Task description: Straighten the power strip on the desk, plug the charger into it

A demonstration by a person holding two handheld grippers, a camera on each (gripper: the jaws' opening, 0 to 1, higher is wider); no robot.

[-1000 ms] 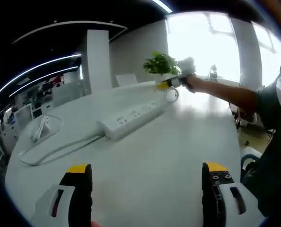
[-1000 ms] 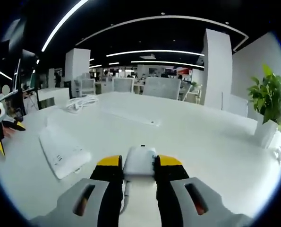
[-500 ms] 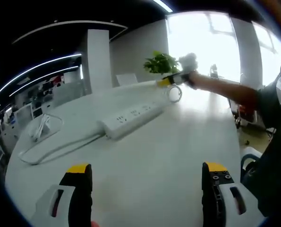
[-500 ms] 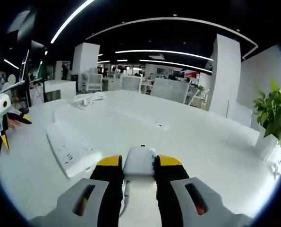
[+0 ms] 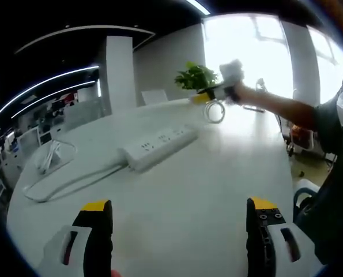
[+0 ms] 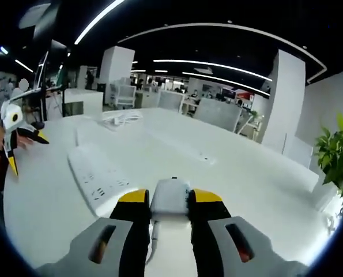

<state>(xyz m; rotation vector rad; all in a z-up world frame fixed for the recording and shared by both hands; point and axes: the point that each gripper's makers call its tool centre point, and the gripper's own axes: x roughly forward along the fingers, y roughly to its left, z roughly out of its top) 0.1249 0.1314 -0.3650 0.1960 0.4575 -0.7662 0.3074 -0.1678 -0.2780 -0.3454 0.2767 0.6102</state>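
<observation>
No brand or lettering can be read on anything here.

In the left gripper view the power strip [image 5: 158, 143] lies flat on the white desk [image 5: 217, 184], well ahead of the left gripper [image 5: 177, 231], whose yellow-tipped jaws stand wide apart with nothing between them. The strip's long axis runs on a diagonal from the near left to the far right of that view, sockets facing up. From its near-left end a white cable [image 5: 67, 182] trails off across the desk and loops back toward a white bundle [image 5: 49, 157] near the far left edge. Beyond the strip's far end, the right gripper [image 5: 208, 95] is held up above the desk by a person's outstretched arm [image 5: 286, 112], with a small coil of white cord [image 5: 215, 111] hanging under it. A potted plant [image 5: 195, 77] stands behind, against a bright window.

The right gripper view gives what that one cannot — the charger [image 6: 170, 199], a white block, clamped between the right gripper's [image 6: 170, 202] two jaws, its cord dropping between them. Here the power strip [image 6: 98, 180] lies just ahead and to the left of the charger, running away toward the far left. The left gripper [image 6: 14, 131] appears at the left edge — held in a hand, jaws spread.
</observation>
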